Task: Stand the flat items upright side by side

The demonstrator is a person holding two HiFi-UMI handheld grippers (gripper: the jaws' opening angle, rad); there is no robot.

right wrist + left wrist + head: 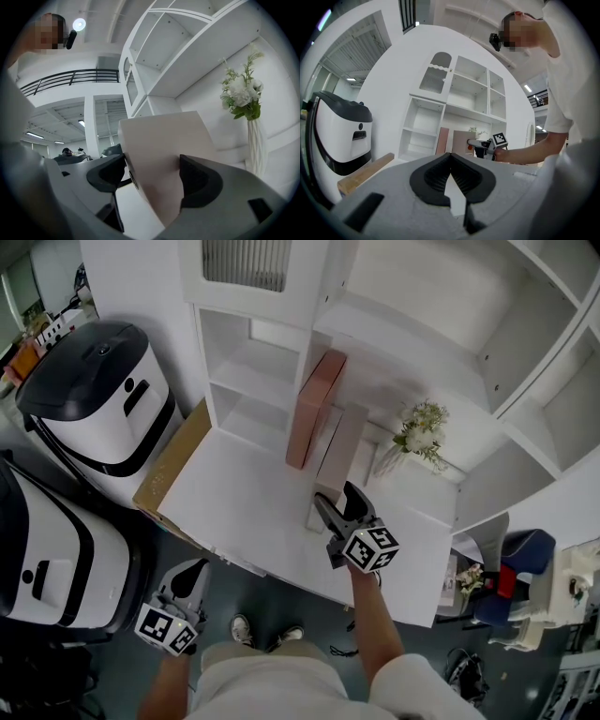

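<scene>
Right gripper (152,171) clamped on pale box (159,140) — standing it beside upright pink box (316,409) | left gripper (451,161) closed, empty | next: straighten, release

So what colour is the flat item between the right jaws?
Flat item: pale beige, best in right gripper view.

The white bench (234,493) is bearing a pale box (339,451) at the right gripper (339,507), a pink box (316,409) standing beyond it, a flower vase (412,442) sitting to its right.
</scene>
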